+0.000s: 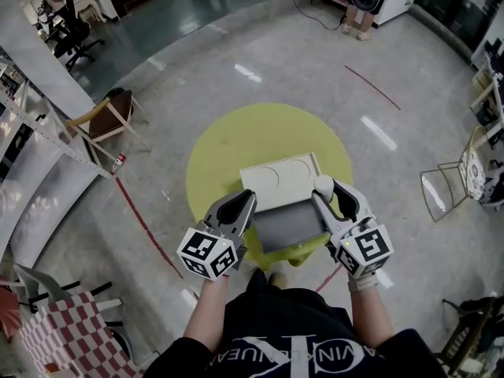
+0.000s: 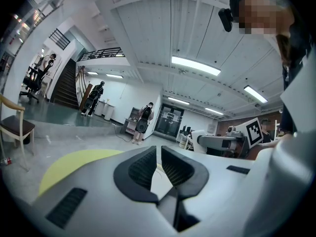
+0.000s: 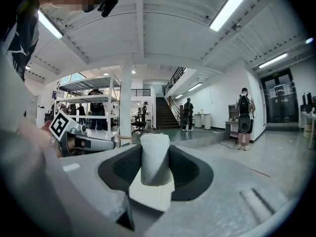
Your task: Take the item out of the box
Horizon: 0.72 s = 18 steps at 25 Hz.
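A white box (image 1: 277,179) lies open on the round yellow table (image 1: 228,144), its lid flat at the far side and its grey inside (image 1: 287,225) towards me. My right gripper (image 1: 324,189) is over the box's right edge, shut on a small white roll (image 1: 324,183). In the right gripper view the roll (image 3: 155,157) stands upright between the dark pads (image 3: 185,169). My left gripper (image 1: 248,201) is at the box's left edge. In the left gripper view its pads (image 2: 143,168) are closed on a thin white edge of the box (image 2: 157,182).
A wooden chair (image 1: 106,120) stands on the floor to the left, and a wire chair (image 1: 449,187) to the right. A red-and-white checkered thing (image 1: 63,333) is at the bottom left. People stand far off near the stairs.
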### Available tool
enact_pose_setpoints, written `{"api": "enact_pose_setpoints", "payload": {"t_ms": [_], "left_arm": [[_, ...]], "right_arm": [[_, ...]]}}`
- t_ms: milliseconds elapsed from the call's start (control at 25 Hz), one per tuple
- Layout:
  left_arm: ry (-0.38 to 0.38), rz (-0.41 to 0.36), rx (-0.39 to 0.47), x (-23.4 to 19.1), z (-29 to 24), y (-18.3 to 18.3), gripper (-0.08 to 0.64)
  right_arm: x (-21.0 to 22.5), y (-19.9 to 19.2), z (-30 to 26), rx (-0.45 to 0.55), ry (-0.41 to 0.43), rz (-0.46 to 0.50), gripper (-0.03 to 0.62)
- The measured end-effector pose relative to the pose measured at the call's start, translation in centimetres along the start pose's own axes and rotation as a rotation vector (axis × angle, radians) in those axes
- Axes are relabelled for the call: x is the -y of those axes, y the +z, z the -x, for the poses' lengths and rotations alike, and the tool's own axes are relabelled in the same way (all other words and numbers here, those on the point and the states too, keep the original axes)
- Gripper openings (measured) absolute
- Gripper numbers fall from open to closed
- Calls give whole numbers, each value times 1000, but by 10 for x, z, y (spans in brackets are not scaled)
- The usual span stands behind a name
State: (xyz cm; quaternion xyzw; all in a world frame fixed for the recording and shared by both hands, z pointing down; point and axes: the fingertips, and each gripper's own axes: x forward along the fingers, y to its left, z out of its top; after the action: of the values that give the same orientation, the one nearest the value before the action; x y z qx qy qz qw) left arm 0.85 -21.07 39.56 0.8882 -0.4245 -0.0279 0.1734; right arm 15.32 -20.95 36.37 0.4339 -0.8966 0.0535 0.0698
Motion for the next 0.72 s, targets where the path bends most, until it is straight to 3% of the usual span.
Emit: {"api": "enact_pose_setpoints", "payload": {"t_ms": [720], "left_arm": [[-16,8,-12,6,4,-5,32]], "right_arm": [[-4,-2,13,-4,-33,-18,169]]}}
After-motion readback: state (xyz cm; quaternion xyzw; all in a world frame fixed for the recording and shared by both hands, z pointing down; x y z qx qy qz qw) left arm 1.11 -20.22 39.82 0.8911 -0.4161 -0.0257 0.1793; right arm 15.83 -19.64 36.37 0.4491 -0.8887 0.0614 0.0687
